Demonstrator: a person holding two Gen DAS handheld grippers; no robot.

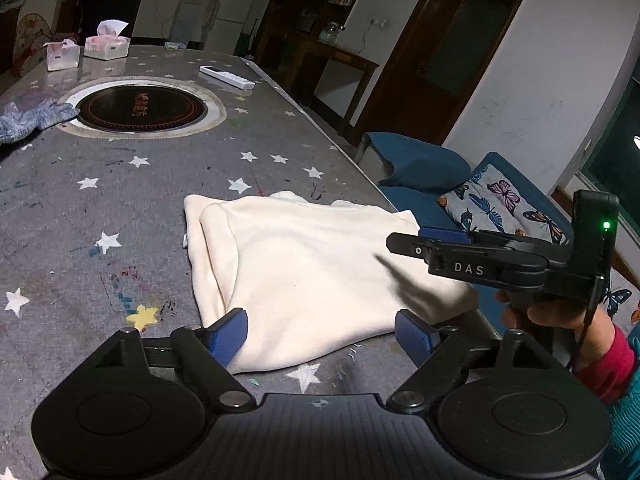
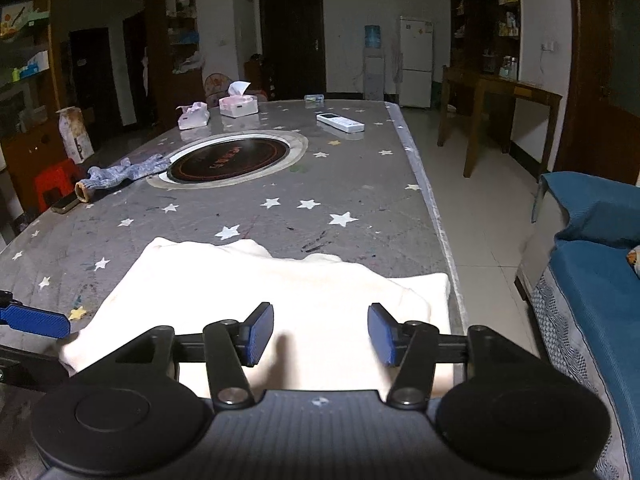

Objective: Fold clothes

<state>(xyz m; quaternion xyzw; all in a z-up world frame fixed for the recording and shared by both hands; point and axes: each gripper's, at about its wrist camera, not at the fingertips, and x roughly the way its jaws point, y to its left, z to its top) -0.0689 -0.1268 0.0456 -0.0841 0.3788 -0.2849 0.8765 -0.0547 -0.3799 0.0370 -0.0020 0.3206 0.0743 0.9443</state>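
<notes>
The folded cream garment (image 1: 320, 276) is lying on the star-patterned surface (image 1: 120, 208) near its edge. The left gripper (image 1: 320, 336) and right gripper (image 2: 320, 334) are hovering over it, jaws standing apart, gripping nothing.

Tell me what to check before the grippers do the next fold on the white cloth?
1. Left gripper open, nothing pinched: ok.
2. Right gripper open, pads off the cloth: ok.
3. White cloth lying folded on the table: ok.
4. Cloth away from the table's right edge: not ok, its corner lies close to it.
5. Layers underneath lined up: cannot tell.
6. Glove and remote far from the cloth: ok.
</notes>
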